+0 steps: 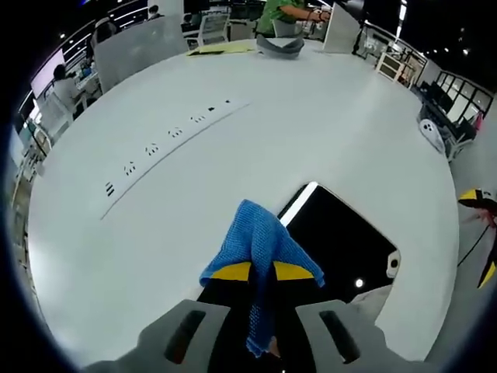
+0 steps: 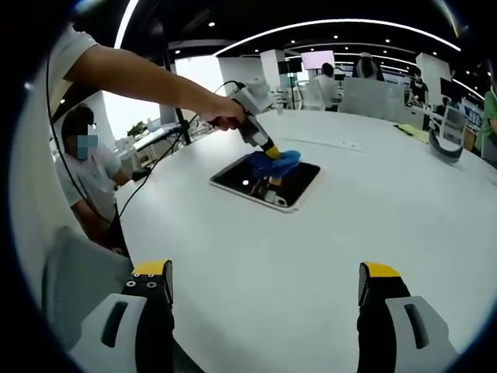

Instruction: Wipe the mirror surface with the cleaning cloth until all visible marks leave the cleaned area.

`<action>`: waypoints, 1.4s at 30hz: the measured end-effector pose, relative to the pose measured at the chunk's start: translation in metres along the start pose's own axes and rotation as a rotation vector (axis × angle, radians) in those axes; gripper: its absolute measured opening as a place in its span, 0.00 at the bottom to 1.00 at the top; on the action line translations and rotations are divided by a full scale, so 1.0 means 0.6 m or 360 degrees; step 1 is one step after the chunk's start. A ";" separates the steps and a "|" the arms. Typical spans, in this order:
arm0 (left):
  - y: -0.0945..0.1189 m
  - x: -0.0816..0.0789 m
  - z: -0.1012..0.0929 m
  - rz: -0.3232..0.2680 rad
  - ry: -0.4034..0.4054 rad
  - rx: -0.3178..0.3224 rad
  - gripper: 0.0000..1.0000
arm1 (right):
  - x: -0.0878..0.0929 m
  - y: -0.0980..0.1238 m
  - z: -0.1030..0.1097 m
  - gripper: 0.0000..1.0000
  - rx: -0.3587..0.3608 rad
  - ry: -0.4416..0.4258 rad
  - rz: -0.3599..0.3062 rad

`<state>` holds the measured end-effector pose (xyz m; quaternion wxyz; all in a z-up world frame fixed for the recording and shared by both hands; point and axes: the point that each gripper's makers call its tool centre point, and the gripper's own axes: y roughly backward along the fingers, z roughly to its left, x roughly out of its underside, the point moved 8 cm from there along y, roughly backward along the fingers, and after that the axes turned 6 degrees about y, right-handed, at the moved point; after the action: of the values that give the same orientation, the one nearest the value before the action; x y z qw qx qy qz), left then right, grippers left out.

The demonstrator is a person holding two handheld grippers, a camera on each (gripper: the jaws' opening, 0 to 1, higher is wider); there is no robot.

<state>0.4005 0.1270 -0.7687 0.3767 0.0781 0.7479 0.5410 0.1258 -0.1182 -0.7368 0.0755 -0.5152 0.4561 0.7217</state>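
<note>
- Wiping looks under way: the left tongs (image 1: 262, 273) grip the blue cloth (image 1: 260, 247) and hold it at the mirror (image 1: 342, 241), seemingly touching the glass.
- I cannot tell whether any marks remain on the dark glass, so how much is left is unclear.
- The mirror lies flat on the white surface (image 1: 272, 140), just ahead of the left tongs.
- The right tongs (image 2: 264, 284) stand wide and empty, well apart from the mirror (image 2: 299, 183).

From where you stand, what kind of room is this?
Probably an open office or lab hall: a big white table, seated people at desks and screens behind, strip ceiling lights. The left gripper holds a blue cloth over a mirror.
</note>
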 end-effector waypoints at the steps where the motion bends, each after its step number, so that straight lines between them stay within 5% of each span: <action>1: 0.000 0.000 0.000 0.0002 0.0000 -0.0001 0.07 | 0.000 0.000 0.000 1.00 -0.0001 0.0000 -0.0002; 42: 0.005 0.014 -0.018 0.0003 -0.0033 0.0012 0.07 | 0.003 0.009 0.005 1.00 -0.0011 0.0012 -0.0005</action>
<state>0.3868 0.1248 -0.7689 0.3836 0.0859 0.7459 0.5377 0.1198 -0.1199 -0.7353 0.0733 -0.5189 0.4530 0.7212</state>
